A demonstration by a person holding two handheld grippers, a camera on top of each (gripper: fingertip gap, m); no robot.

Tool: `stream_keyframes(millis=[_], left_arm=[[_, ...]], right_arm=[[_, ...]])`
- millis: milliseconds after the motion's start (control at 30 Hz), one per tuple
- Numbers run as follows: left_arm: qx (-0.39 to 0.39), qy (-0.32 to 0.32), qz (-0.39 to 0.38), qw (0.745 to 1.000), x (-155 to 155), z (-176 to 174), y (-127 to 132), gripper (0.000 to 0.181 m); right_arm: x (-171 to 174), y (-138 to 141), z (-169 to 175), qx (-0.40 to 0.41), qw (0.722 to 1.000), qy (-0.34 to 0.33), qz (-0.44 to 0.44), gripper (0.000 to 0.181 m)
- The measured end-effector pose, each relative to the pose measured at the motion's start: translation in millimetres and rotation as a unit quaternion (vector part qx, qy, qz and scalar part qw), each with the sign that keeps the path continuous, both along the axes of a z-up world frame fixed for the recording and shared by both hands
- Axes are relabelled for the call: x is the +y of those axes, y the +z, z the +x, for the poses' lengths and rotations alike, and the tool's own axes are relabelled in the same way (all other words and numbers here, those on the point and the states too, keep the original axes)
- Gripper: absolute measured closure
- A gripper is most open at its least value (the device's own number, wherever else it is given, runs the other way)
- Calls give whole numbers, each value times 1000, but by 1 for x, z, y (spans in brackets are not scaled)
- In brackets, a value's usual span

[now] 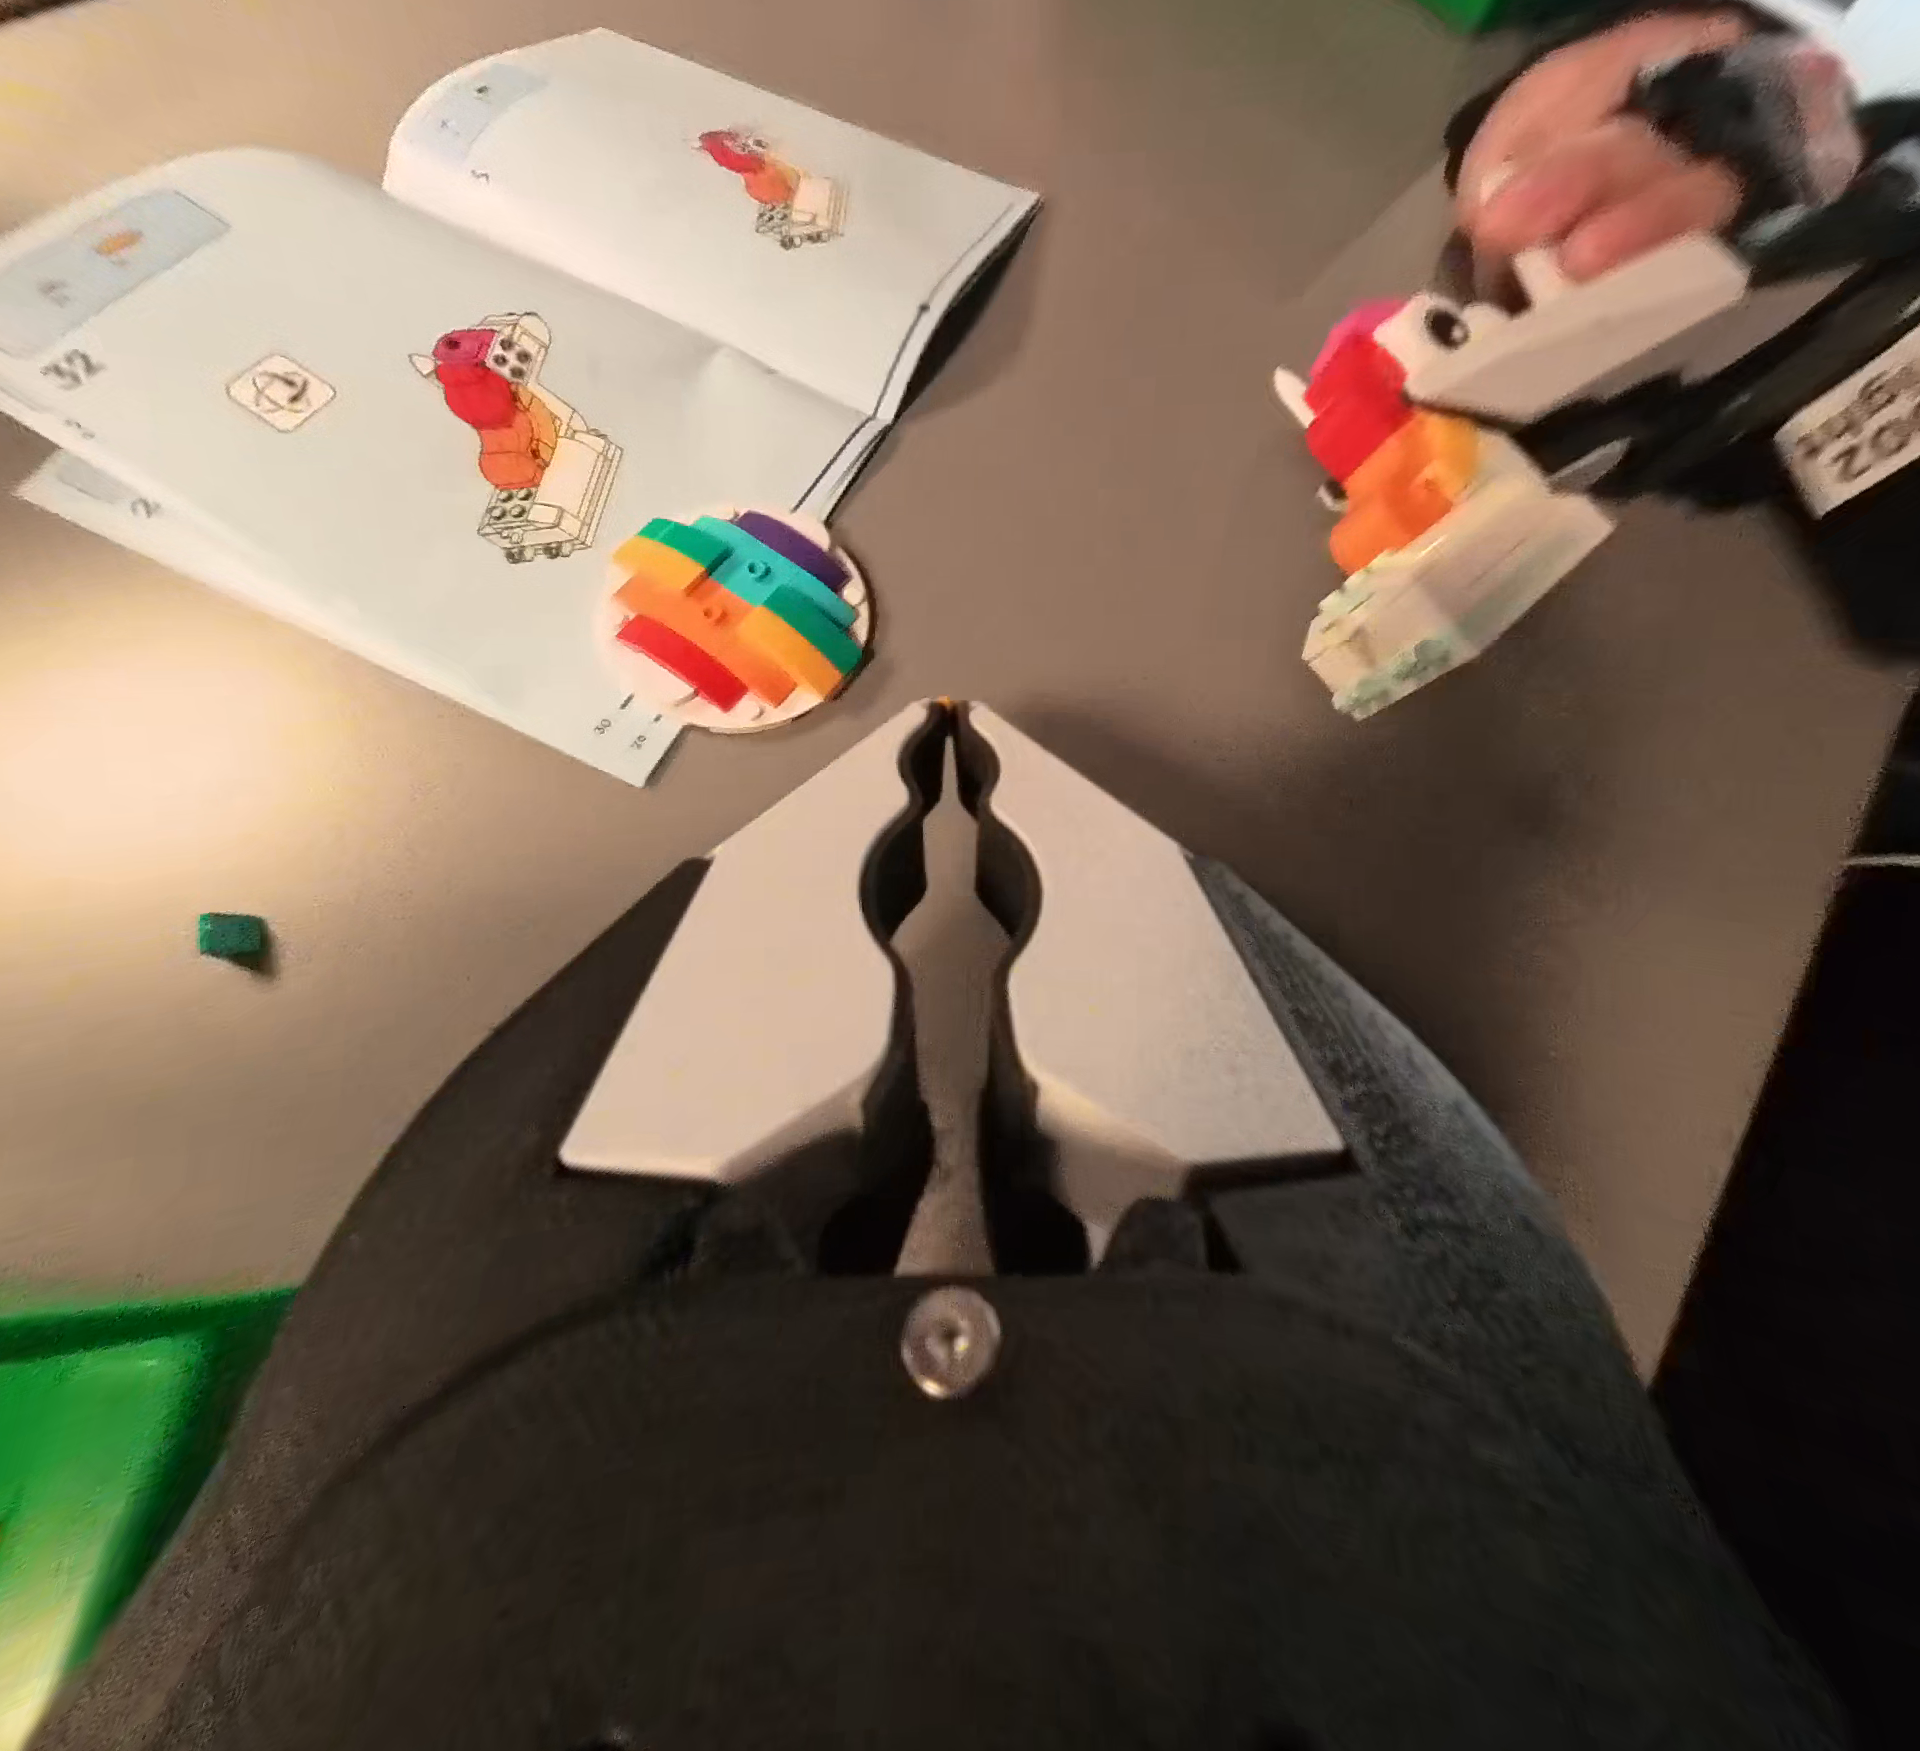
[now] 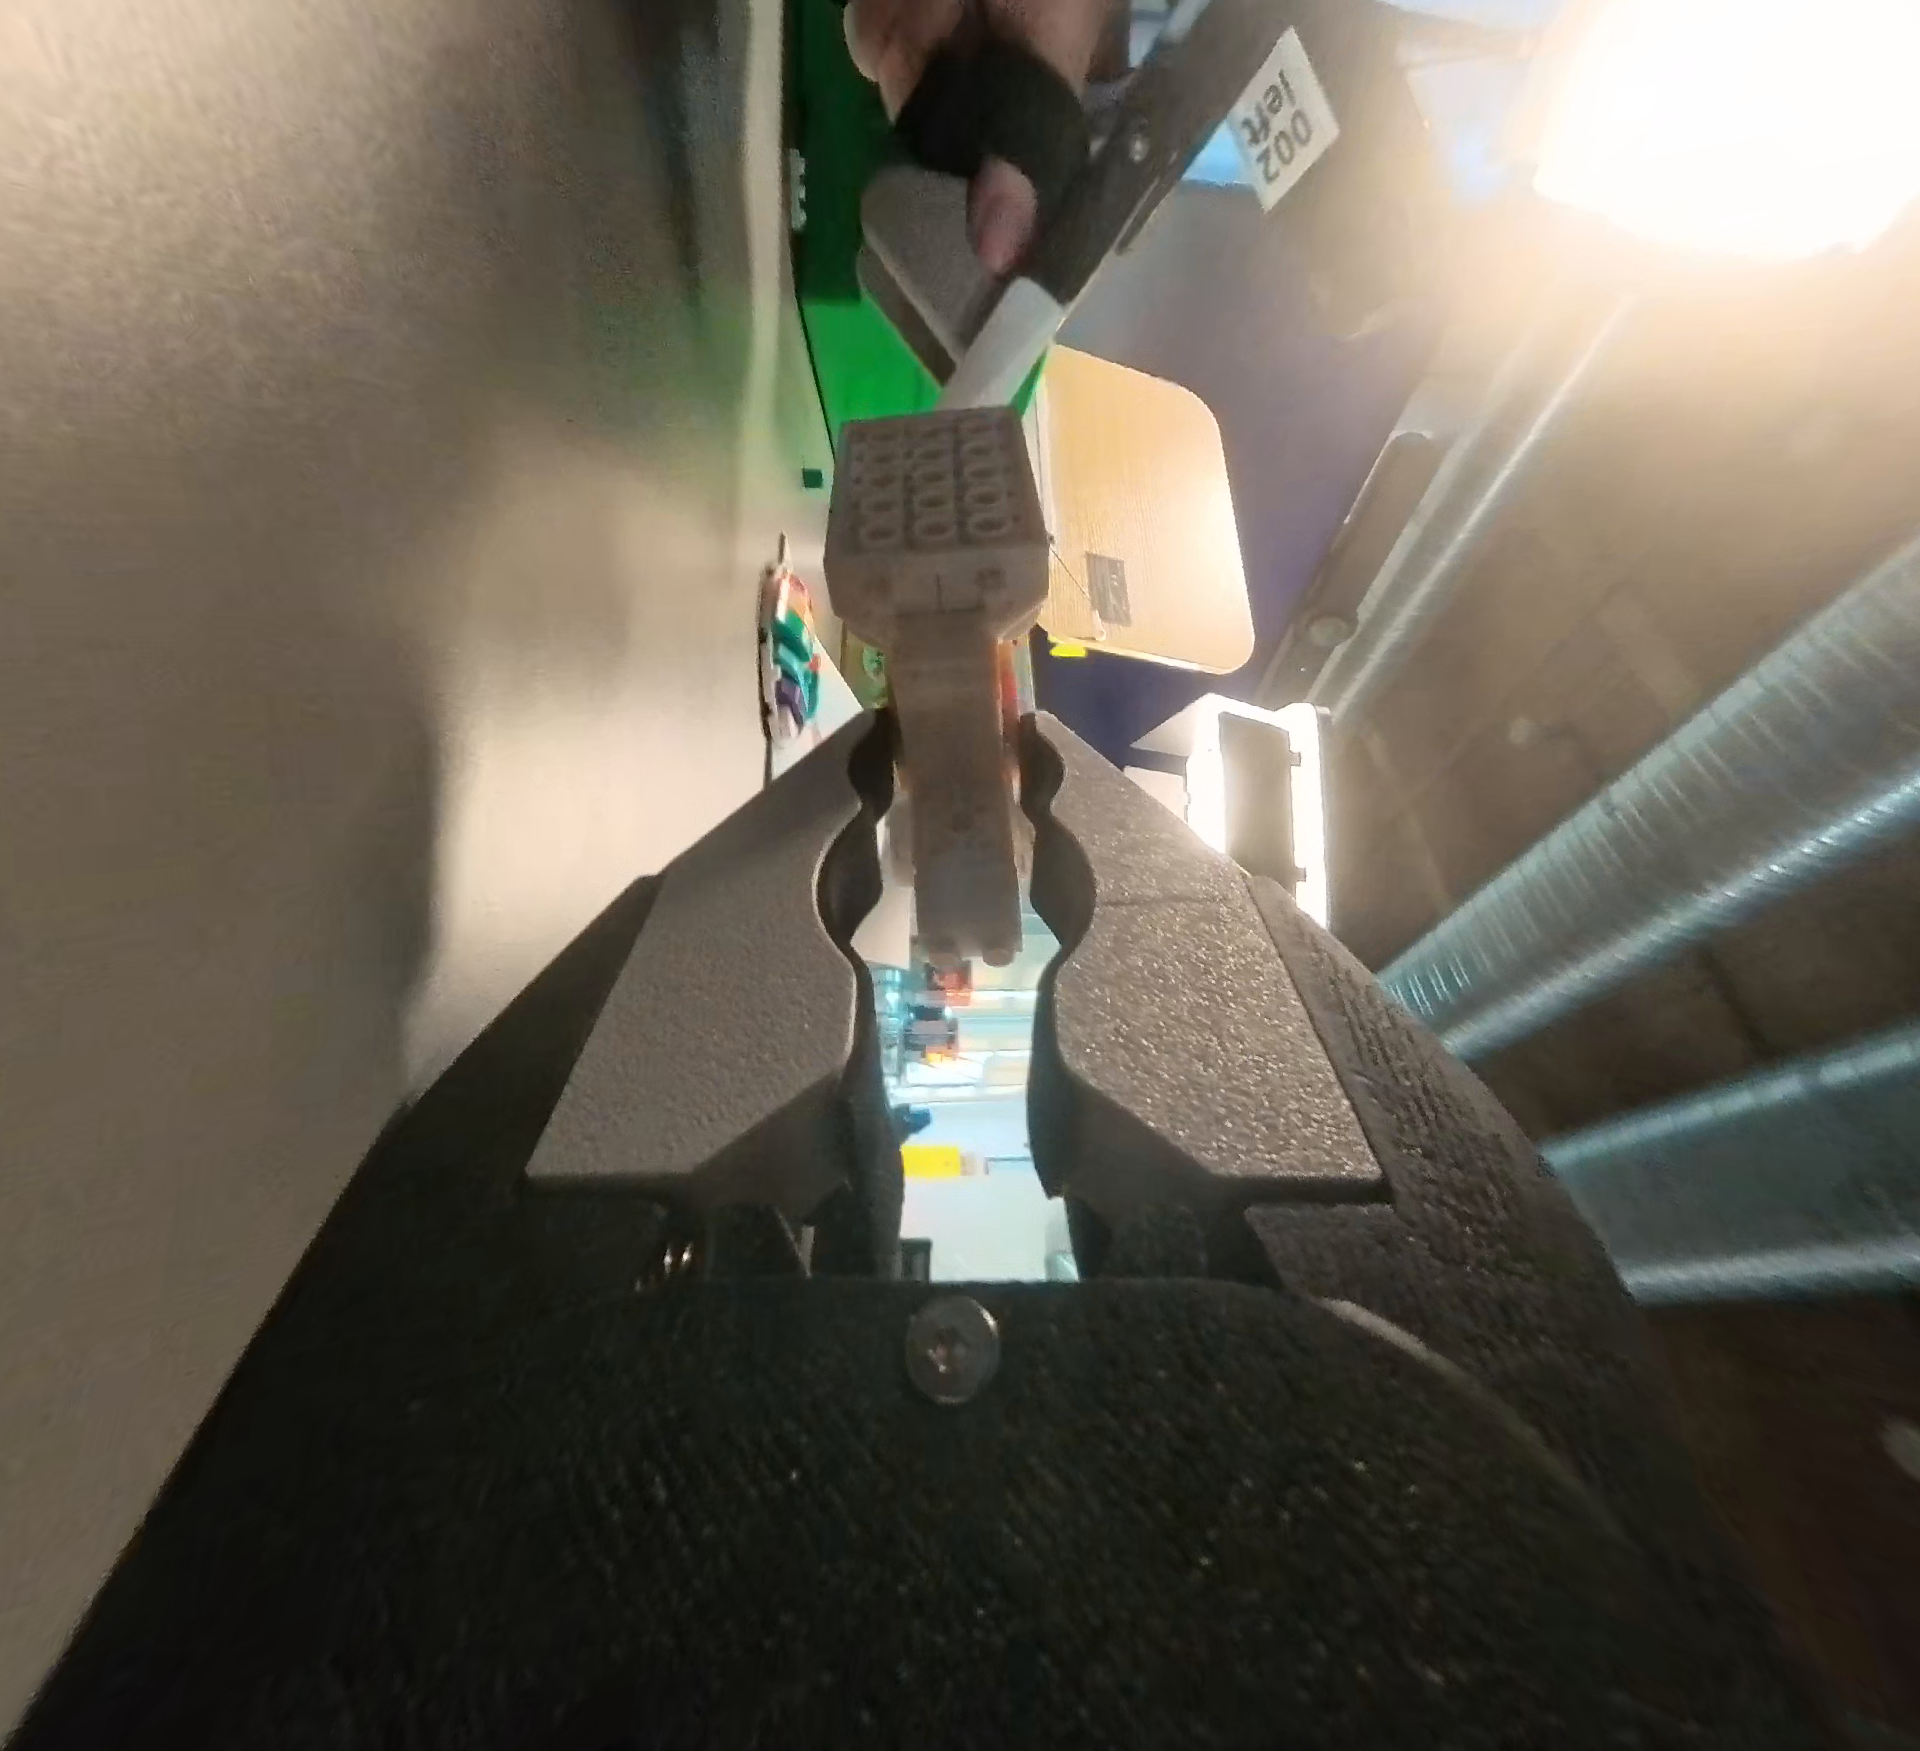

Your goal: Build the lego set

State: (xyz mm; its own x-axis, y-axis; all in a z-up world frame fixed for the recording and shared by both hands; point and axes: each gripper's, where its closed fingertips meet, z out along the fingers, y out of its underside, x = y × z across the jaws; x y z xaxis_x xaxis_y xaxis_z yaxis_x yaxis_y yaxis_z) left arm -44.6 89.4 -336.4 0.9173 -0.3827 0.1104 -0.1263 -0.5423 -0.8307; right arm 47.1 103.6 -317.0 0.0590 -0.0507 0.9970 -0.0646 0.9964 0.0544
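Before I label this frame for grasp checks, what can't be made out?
- Left wrist view: orange speck at the tips of the shut left tool, too small to identify.
- Left wrist view: red, orange and white brick model, motion-blurred, top covered by the right tool.
- Right wrist view: that model shows only its underside.

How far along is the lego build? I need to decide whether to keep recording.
Done: a round rainbow disc lies finished on the open instruction booklet. In hand: the right gripper is shut on the pink, red, orange and white model; the left gripper pinches something tiny and orange. Left: the disc is not yet joined, and a green piece lies loose.
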Motion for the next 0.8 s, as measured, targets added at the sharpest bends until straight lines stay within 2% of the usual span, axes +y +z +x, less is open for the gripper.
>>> stream_keyframes(millis=[100, 200, 367, 467, 533, 800], left_arm=[[-33, 16, -12, 999, 1, -5, 1, 181], [-134, -16, -51, 989, -5, 16, 3, 181], [-297, -45, -167, 939, -16, 43, -8, 181], [-301, -22, -216, 928, -16, 37, -28, 181], [-338, -16, -229, 913, -13, 34, -27, 181], [-306, 43, -206, 928, -4, 16, -31, 181]], right_arm=[[3, 0, 0, 1, 1000, -5, -1, 159], [5, 1, 0, 2, 1000, -7, -2, 159], [6, 1, 2, 3, 1000, -9, 14, 159], [8, 1, 3, 4, 1000, -11, 17, 159], [9, 1, 4, 3, 1000, -11, 18, 159], [7, 0, 4, 0, 1000, -8, 18, 159]])
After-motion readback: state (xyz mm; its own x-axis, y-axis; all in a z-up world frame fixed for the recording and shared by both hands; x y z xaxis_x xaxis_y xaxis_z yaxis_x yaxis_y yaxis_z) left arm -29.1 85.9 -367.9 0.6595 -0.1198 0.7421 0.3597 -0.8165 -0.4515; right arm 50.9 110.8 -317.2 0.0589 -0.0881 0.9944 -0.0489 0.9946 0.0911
